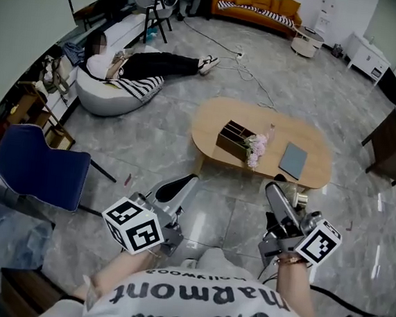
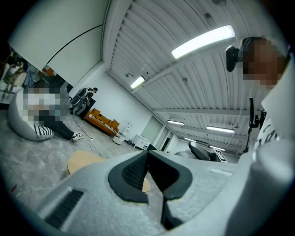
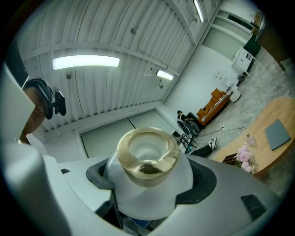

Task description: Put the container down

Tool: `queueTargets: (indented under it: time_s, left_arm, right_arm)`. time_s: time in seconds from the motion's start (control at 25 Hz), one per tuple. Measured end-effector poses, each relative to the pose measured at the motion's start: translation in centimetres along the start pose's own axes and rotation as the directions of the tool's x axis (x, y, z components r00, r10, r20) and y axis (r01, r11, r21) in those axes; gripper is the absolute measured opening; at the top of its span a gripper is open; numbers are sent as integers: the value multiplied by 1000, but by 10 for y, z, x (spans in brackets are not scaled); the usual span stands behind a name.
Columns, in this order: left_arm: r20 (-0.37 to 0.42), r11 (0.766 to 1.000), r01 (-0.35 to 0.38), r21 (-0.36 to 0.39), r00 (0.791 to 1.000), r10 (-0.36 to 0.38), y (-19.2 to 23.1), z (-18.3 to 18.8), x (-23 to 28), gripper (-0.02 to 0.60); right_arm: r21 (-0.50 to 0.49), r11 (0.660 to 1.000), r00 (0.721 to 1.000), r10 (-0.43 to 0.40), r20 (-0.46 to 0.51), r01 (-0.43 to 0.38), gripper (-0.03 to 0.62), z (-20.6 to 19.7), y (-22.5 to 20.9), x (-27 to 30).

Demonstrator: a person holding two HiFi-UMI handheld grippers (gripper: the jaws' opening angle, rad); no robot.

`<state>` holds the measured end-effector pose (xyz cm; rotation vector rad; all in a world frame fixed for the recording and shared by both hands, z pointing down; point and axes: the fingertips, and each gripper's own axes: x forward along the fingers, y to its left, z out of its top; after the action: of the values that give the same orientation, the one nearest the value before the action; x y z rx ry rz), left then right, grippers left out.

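Right hand-held gripper (image 3: 150,184) clamps one container (image 3: 147,156); left (image 2: 148,156) closed.

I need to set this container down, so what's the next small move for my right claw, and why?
Probably carry the right claw forward toward the wooden table. It is shut on the white, gold-rimmed container and hangs over the floor, short of the table, which lies ahead with bare top showing.
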<state>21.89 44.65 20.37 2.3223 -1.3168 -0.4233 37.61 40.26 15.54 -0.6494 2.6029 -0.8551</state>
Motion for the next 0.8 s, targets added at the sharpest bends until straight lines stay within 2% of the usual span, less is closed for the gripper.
queueTargets:
  time_s: [0.36,0.68,0.8]
  left_arm:
    - [44,995,-98,3,994,98,78,33,29,15]
    - [105,985,-169,24,981,166,147,94,86,15]
    - [143,984,-176,30,975,170,170,115,117,15]
  right_arm:
    - [33,996,994,80,-75,-77,339,1,-40,92]
    - [15,989,976,150,-158,-149,339,33,-90,195]
    - [13,981,966,192,-175,-193,339,51,-111,231]
